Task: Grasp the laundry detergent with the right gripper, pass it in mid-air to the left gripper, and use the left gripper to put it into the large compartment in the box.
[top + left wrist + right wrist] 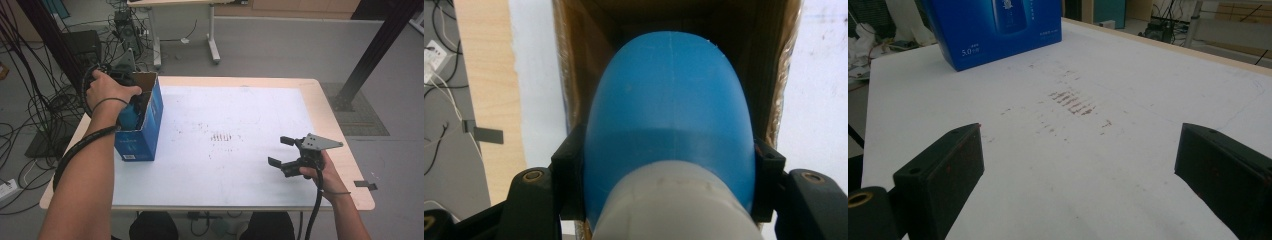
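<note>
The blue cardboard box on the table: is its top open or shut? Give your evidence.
Open: the blue cardboard box shows brown inner walls, and the left gripper holds a blue plastic bottle inside its mouth.

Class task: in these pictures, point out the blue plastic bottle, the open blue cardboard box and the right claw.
Blue plastic bottle (671,120), left gripper view: its rounded blue body.
Open blue cardboard box (150,122), high view: its blue side wall.
Right claw (281,151), high view: the gap midway between its open fingertips.

The bottle (671,120) sits in the box (145,120) at the table's (310,95) left edge.
</note>
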A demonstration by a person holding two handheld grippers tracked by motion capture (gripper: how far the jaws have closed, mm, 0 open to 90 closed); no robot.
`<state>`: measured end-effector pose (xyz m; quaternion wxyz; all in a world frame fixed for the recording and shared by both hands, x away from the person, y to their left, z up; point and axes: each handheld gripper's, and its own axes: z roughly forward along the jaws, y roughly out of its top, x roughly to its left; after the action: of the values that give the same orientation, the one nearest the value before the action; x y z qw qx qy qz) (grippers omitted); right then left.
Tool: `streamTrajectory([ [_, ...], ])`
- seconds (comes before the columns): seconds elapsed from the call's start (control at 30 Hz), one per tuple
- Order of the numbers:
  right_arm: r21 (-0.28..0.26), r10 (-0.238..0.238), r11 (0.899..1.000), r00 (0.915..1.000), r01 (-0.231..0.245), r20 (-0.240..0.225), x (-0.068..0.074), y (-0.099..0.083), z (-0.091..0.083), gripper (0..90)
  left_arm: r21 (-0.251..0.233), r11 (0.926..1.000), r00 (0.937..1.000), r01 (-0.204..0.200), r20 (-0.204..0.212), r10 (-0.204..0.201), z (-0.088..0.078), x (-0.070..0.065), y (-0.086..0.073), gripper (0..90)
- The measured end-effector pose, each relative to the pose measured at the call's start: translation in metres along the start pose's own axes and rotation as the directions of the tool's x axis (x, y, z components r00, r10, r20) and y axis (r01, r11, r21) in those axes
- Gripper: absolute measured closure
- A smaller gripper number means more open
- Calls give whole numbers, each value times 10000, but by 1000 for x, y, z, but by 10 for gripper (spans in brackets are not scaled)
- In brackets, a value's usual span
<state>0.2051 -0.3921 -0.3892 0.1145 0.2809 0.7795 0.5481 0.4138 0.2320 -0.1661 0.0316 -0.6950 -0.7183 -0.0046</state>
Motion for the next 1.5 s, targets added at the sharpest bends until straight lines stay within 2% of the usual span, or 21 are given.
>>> streamTrajectory([
  [0.33,51,24,10000,10000,-24,55,0,-2,-2,48,253,9996,9998,-141,-168,145,14,-7,2,377],
  [0.6,54,39,10000,10000,-39,31,0,-2,-2,49,447,9990,10000,-87,-10,88,24,-4,3,377],
  [0.83,65,60,10000,10000,-60,39,0,-3,-2,49,545,9984,9998,-178,-71,182,33,-5,3,377],
  [1.5,26,95,10000,10000,-95,18,-1,-5,-1,49,487,9987,9998,-149,-135,155,33,-6,1,376],
])
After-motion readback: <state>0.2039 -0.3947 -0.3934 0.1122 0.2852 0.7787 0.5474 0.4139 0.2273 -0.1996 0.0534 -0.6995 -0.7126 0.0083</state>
